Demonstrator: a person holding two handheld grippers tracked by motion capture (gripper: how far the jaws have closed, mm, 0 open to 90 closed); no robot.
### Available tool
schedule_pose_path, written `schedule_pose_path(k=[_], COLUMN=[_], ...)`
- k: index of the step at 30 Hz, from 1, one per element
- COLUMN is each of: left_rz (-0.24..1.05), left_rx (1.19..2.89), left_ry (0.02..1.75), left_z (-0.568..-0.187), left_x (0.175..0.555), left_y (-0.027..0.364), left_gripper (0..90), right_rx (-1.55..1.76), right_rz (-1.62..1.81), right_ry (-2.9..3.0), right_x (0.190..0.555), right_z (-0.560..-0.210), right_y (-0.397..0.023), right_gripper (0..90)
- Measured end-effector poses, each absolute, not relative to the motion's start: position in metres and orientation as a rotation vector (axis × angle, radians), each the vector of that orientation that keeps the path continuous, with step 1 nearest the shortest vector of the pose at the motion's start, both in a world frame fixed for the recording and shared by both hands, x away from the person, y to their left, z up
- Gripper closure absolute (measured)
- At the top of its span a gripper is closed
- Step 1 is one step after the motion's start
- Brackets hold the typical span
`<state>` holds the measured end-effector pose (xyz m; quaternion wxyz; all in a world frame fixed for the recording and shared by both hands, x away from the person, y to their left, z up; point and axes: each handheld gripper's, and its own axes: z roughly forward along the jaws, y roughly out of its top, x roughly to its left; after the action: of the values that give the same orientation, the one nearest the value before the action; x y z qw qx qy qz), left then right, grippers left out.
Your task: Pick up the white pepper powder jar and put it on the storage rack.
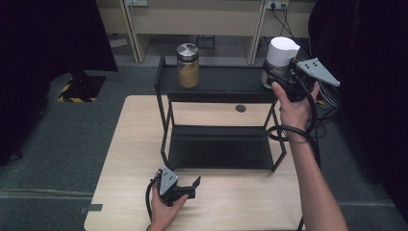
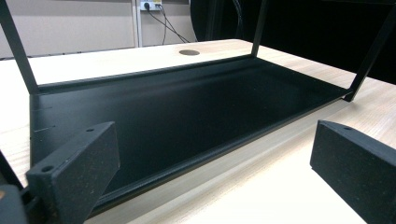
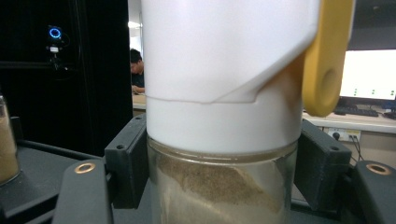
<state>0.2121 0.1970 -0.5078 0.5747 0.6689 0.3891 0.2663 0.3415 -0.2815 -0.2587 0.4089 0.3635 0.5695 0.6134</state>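
Jars, two, both upright on the top shelf of a black metal rack [image 1: 211, 82] that stands on a pale wood-grain table [image 1: 134, 144].

Jar one [image 1: 187, 66]: clear glass cylinder with a round silver lid, filled well over half with tan powder. It stands toward the shelf's left end, clear of both grippers. Its long axis is vertical.

Jar two [image 1: 279, 57]: clear glass body under a tall white plastic cap with a slanted pouring section and a yellow tab at one side. In the right gripper view [image 3: 224, 186] brownish powder lies heaped inside, its surface sloping. It stands at the shelf's right end, axis vertical, cap up.

Right gripper [image 1: 284, 77]: its black jaws sit against both sides of jar two just below the cap, pinching the glass. A grey three-cornered plate rides on top and a cable loops around the forearm.

Left gripper [image 1: 190, 185]: held low over the table's near edge, in front of the rack. Its jaws are spread wide with nothing between them and point toward the lower shelf.

Lower shelf [image 2: 187, 112]: a flat matte black tray with a low rim, sitting just above the tabletop, thin black posts at its corners.

Table has a round dark grommet [image 1: 240, 108] behind the rack.
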Motion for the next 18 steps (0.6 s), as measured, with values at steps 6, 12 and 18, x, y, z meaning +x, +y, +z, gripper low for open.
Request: schedule_pose_path(k=[6,12,18], left_rz=[0.622,0.624,0.623], left_rx=[1.567,1.568,1.567], left_ry=[0.913,0.912,0.913], left_z=[-0.5077,-0.5077,-0.5076], left_x=[0.2123,0.2123,0.2123], left_y=[0.1972,0.197,0.1969], left_gripper=[0.6,0.6,0.6], right_rx=[0.917,0.917,0.901], right_rz=[1.554,1.555,1.529], right_ry=[1.427,1.427,1.412], right_x=[0.3419,0.3418,0.3363], right_z=[-0.2606,-0.2604,-0.2592], right_y=[-0.2814,-0.2813,-0.2793], right_gripper=[30.6,30.2,16.8])
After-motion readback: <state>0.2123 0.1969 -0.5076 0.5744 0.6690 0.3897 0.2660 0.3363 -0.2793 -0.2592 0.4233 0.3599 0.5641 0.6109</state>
